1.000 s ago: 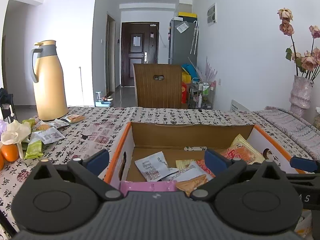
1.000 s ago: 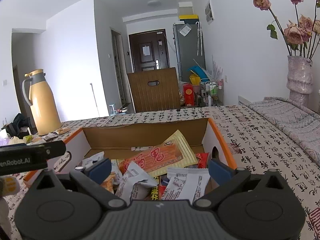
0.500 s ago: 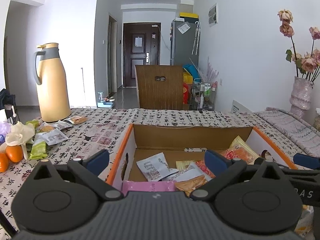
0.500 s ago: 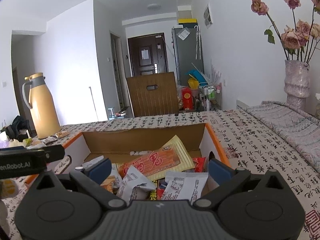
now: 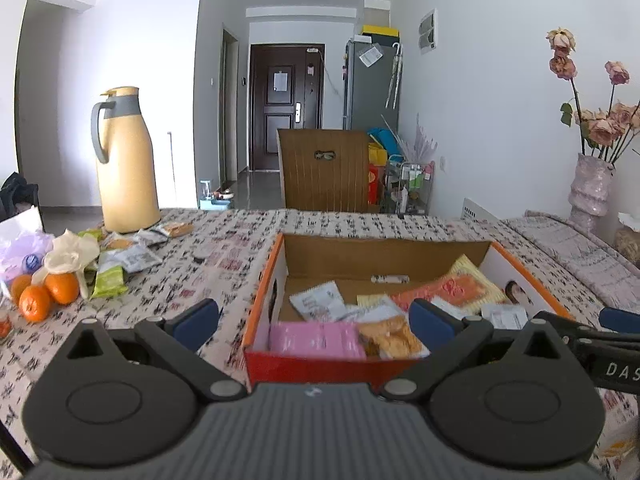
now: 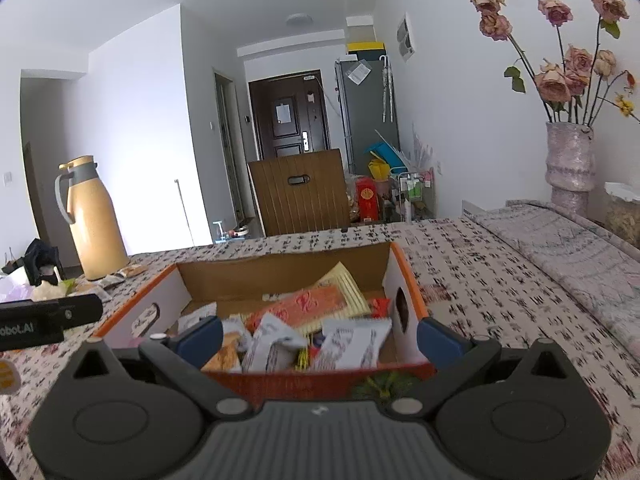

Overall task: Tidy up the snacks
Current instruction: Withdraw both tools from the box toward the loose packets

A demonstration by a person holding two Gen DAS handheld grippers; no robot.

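An open cardboard box with orange rims sits on the patterned tablecloth and holds several snack packets, among them a pink pack and an orange-and-yellow packet. The box also shows in the right wrist view, with white packets at its near side. My left gripper is open and empty, near the box's front left corner. My right gripper is open and empty, in front of the box's near wall. More loose snack packets lie on the table at the left.
A yellow thermos jug stands at the back left. Oranges and a plastic bag lie at the far left. A vase of dried roses stands at the right. A wooden chair back is behind the table.
Both grippers have pulled back and risen from the box. The box's near wall now shows in both views, and more of the table at the left has come into view.
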